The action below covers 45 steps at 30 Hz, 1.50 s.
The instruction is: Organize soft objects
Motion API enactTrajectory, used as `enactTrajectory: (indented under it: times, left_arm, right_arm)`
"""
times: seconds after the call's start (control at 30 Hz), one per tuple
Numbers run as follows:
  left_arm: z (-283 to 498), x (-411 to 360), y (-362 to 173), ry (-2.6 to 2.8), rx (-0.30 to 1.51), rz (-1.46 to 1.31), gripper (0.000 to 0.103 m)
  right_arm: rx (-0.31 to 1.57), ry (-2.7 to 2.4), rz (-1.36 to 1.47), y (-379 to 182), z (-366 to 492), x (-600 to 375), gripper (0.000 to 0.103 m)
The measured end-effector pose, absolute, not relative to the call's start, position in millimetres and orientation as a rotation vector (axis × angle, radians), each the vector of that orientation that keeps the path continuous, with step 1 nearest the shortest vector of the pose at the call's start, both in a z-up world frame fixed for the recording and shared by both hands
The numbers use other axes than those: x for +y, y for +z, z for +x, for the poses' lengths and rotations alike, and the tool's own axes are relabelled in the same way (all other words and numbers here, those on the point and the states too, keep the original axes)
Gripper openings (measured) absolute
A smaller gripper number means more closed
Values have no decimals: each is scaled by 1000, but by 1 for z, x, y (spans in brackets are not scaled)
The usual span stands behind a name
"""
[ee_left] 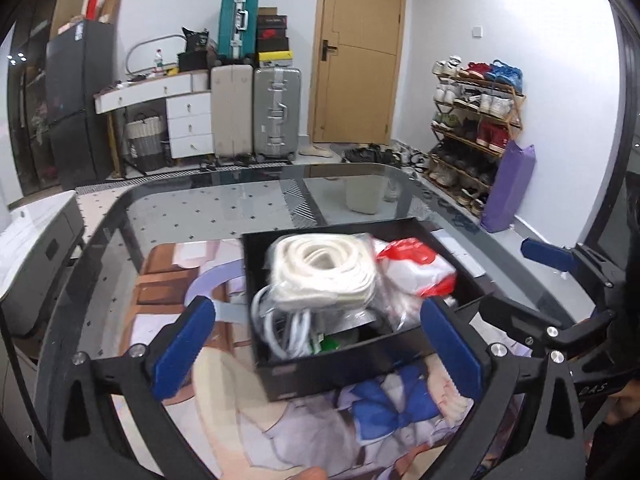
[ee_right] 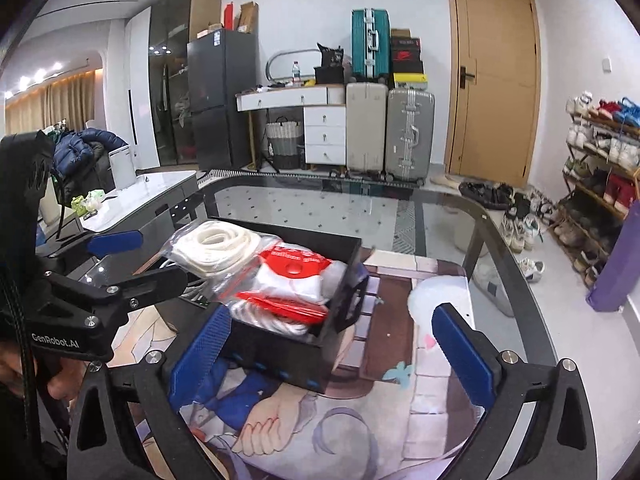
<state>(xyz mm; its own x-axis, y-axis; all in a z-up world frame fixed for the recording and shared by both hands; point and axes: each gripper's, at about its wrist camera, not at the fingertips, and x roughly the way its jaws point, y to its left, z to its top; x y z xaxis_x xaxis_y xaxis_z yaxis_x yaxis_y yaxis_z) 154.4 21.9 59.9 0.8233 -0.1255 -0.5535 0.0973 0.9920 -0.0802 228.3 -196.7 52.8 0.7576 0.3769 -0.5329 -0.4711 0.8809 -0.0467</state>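
Hovering wide open, left gripper (ee_left: 318,350) straddling near end of black box (ee_left: 360,376), pads clear of walls, nothing held; right gripper (ee_right: 332,354) fully spread beside box corner, empty. Sitting inside box on glass table (ee_left: 168,216): bagged white rope coil (ee_left: 324,272); red-and-white packet (ee_left: 412,270).

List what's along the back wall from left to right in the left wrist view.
Dark fridge → white desk with drawers → beige suitcase → silver suitcase → wooden door → shoe rack → purple bag.
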Motion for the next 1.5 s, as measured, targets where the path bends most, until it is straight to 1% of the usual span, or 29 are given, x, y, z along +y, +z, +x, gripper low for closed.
enactTrajectory:
  times: [0.27,0.43,0.7,0.9,1.5]
  left_arm:
    - [140,43,47,-51,543,-101,103]
    - [137,47,37,-6,524,-89,103]
    - [134,51,38,0,496,-121,103]
    - [122,49,41,5,435,-108,103]
    - [118,41,44,17,424,-78,103]
  right_arm:
    - [470,536,-199,47,206,-176,102]
    - [463,557,-178,42,202,-177,102]
    - [425,549,-176,39,194,-180,102]
    - [426,561,-173,38,192,-181,102]
    - [390,541,-160,43,189,-186,102]
